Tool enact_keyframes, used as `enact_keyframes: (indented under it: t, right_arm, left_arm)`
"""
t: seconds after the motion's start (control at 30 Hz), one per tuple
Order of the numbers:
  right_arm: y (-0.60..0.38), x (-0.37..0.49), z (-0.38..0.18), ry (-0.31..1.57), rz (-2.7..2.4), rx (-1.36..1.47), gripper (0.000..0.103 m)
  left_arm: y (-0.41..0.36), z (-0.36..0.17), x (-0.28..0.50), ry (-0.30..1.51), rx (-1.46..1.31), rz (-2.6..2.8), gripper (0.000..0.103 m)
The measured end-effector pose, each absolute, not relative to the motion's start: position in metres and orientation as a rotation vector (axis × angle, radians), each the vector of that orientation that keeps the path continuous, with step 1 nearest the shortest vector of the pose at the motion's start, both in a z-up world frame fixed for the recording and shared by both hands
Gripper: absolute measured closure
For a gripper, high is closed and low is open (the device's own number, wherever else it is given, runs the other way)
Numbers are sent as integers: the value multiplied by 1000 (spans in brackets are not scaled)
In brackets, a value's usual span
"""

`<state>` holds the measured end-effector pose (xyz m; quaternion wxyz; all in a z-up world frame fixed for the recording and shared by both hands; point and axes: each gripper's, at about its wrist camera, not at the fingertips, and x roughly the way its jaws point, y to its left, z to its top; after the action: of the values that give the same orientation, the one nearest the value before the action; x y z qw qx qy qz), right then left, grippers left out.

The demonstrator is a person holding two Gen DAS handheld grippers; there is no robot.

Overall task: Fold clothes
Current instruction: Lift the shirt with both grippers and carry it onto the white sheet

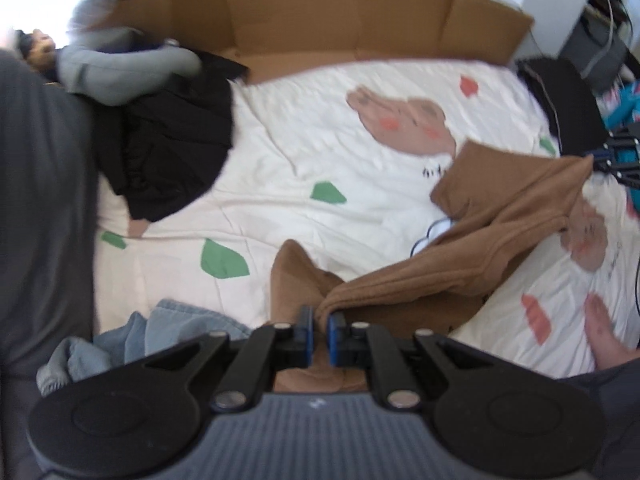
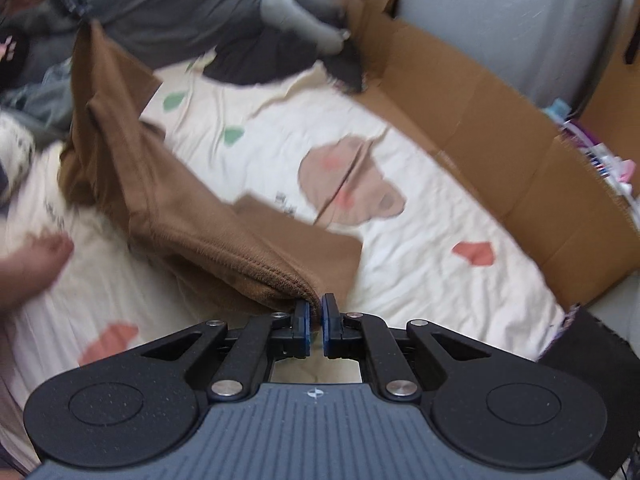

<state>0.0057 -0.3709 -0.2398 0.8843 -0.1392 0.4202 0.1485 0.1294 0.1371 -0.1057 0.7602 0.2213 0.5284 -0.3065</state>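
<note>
Both claws are clamped on the brown knit garment, which hangs stretched between them above the bed.

Left claw: blue-padded fingers pinched on a ribbed hem edge of the brown garment. Cloth bunches right at the tips and runs up and right across the left wrist view toward the other claw.

Right claw: fingers nearly closed on a ribbed hem corner of the same garment. From there the fabric trails up and left, sagging in folds, with one flat panel resting on the bed just beside the tips. We also see the right claw from the left wrist view at the far right edge, gripping the far end of the cloth.

The cream bedsheet printed with brown bears, green leaves and red shapes lies under everything, wrinkled. The garment touches it partly; the middle span looks lifted.

Other items on the bed:
- black garment pile, far left, well apart from the brown one
- grey padded sleeve-like garment on top of the black pile
- light blue denim piece, crumpled, just left of the left claw

Flattened brown cardboard stands along the far side of the bed. A person's bare foot rests on the sheet near the garment's lower edge. Both views are motion-blurred.
</note>
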Motion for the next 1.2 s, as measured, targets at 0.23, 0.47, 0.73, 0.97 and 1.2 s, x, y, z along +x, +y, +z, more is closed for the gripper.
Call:
enact_keyframes:
  t: [0.23,0.47,0.73,0.97,1.2]
  right_arm:
    - [-367,-3,-168,795,264,-262,100]
    - [-375,-33,-94,706,212,-276,100]
    - [-381,-73,-15,615,173,-318,100]
    - [-383,-103,40,556,166,-362,100]
    - [-377,-124,88,532,175,-398,100]
  left_arm:
    - [158,-37,97,1042,370,-625,96]
    - [167,24,51,925,306,-630,96]
    - [169,75,15,777,249,-637,96]
    - [169,111,-9,696,236,-675,96]
    - [185,134,-20,672,190,-684,96]
